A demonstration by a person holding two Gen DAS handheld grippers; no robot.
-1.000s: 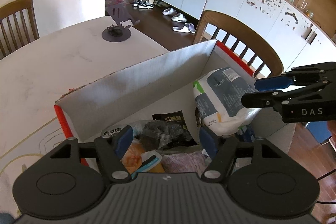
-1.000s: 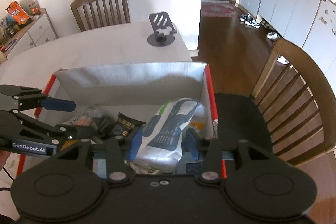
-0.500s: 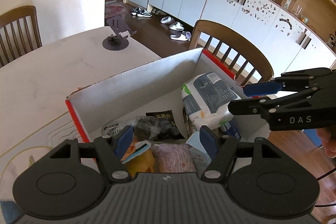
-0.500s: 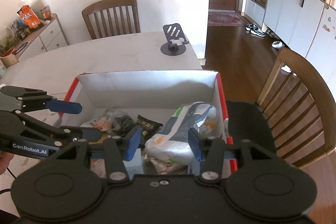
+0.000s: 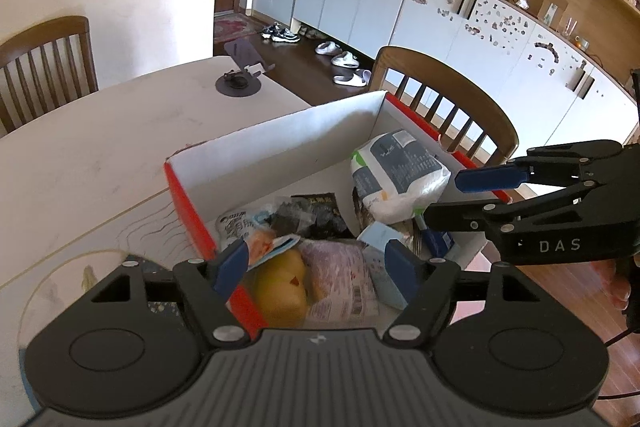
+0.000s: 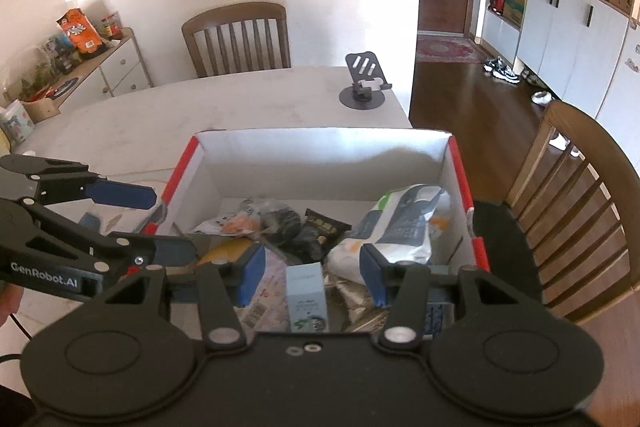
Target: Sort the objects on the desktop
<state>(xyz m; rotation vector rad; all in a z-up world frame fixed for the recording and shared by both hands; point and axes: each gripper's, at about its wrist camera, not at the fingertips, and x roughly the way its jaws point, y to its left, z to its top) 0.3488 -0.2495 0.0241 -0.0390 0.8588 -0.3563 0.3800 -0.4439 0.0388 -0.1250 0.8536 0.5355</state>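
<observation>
A cardboard box (image 5: 280, 143) with red edges and a white inside stands on the table, filled with packets. Inside lie a white and grey-blue bag (image 5: 400, 175), a black packet (image 5: 316, 211), a yellow pack (image 5: 280, 287) and a pale blue carton (image 6: 306, 291). My left gripper (image 5: 316, 269) hovers above the box's near left corner. Its jaws are opening and nothing is between them. My right gripper (image 6: 311, 273) hangs over the box's near edge, above the carton. Its jaws are also opening and grip nothing. Each gripper shows in the other's view, the right gripper (image 5: 446, 199) beside the bag.
A dark phone stand (image 6: 366, 83) sits at the table's far corner. Wooden chairs stand at the far side (image 6: 240, 39) and to the right of the box (image 6: 580, 211). A sideboard (image 6: 104, 75) with snacks lines the left wall. Pale tabletop (image 5: 100, 147) spreads left of the box.
Both grippers have drawn back and upward from the box, so more of its contents and rim show. The jaws of both stand a little wider than before.
</observation>
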